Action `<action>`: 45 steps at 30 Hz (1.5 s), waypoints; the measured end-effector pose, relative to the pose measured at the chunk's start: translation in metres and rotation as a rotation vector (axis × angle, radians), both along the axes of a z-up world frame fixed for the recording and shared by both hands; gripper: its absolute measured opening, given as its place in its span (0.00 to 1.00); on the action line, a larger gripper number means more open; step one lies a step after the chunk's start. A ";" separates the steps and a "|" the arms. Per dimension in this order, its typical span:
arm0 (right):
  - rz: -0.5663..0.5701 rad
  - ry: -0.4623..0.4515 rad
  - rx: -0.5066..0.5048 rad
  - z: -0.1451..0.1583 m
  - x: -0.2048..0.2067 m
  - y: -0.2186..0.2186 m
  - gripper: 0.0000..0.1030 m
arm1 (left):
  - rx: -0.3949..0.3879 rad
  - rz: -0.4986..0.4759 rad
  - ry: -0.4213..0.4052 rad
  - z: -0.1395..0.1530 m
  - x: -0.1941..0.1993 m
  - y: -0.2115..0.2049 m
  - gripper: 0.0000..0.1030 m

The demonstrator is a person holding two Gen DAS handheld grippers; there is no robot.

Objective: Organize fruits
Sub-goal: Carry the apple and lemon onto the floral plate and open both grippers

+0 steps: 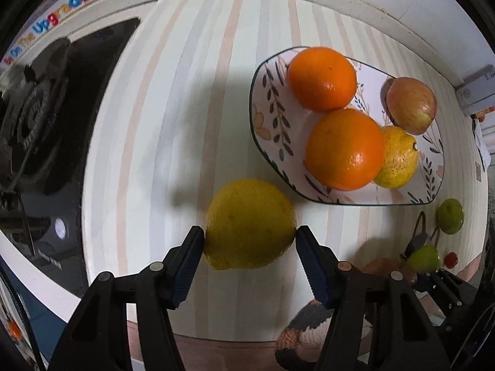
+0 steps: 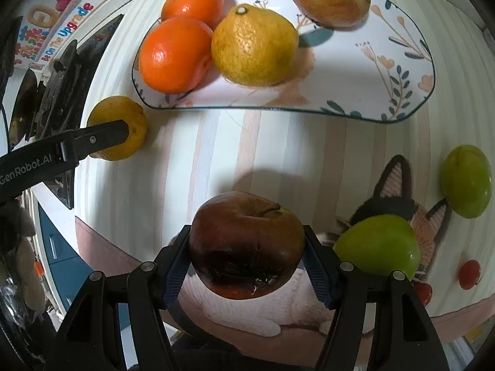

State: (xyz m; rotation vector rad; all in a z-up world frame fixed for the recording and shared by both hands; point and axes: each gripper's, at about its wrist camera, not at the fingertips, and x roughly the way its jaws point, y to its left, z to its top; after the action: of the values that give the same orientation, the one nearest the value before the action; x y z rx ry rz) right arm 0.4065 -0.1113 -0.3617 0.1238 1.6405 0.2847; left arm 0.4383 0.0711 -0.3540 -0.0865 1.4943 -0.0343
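My left gripper (image 1: 250, 238) is shut on a yellow lemon (image 1: 249, 224), held just left of the floral plate (image 1: 266, 92); the lemon also shows in the right wrist view (image 2: 123, 111). The plate (image 2: 402, 71) holds two oranges (image 1: 321, 77) (image 1: 345, 150), a yellow citrus (image 1: 397, 160) and a red-yellow apple (image 1: 411, 105). My right gripper (image 2: 246, 253) is shut on a dark red apple (image 2: 246, 247), held near the table's front edge, below the plate.
Two green fruits (image 2: 379, 247) (image 2: 467, 181) and small red tomatoes (image 2: 469, 273) lie at the right on the striped cloth (image 2: 216, 148). A gas stove (image 1: 40, 117) stands at the left. A cat-patterned mat (image 2: 399, 185) lies at the front right.
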 end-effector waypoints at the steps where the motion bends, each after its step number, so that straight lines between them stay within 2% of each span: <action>1: -0.003 0.001 -0.004 0.000 0.001 -0.001 0.68 | 0.000 0.001 -0.001 0.001 -0.004 -0.006 0.59; 8: -0.008 0.001 -0.005 0.000 0.005 -0.002 0.68 | -0.040 0.002 0.038 -0.005 0.021 0.000 0.63; 14: -0.003 -0.002 -0.005 0.000 0.003 0.001 0.68 | -0.026 0.008 0.000 -0.007 0.029 0.005 0.60; 18: 0.002 -0.007 -0.008 0.000 -0.001 0.003 0.68 | -0.006 -0.010 -0.003 -0.008 0.024 0.000 0.58; 20: -0.016 -0.011 0.004 0.001 -0.003 0.002 0.68 | 0.000 -0.008 0.003 -0.001 0.023 -0.015 0.58; 23: -0.032 -0.007 0.014 0.002 -0.004 -0.003 0.68 | -0.006 0.000 0.008 0.002 0.012 -0.016 0.57; 26: -0.032 -0.001 0.018 0.001 -0.002 -0.003 0.68 | -0.013 -0.034 -0.016 0.006 0.003 -0.015 0.59; 31: -0.026 0.003 0.024 0.001 0.000 0.002 0.68 | -0.069 -0.033 0.046 -0.007 0.001 -0.011 0.60; 38: -0.019 0.002 0.021 0.000 -0.004 0.007 0.68 | -0.029 -0.047 0.047 -0.009 -0.002 -0.025 0.59; 41: -0.029 -0.015 0.031 0.007 -0.007 0.002 0.67 | -0.026 -0.043 0.023 0.003 -0.005 -0.029 0.58; 45: -0.076 -0.045 0.078 0.027 -0.004 -0.013 0.67 | -0.067 -0.039 -0.029 0.040 -0.006 -0.041 0.58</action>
State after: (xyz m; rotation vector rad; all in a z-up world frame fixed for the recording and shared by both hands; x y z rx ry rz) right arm 0.4028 -0.1241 -0.3342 0.2367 1.5763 0.2920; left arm 0.4324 0.0298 -0.3140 -0.1099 1.4656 -0.1166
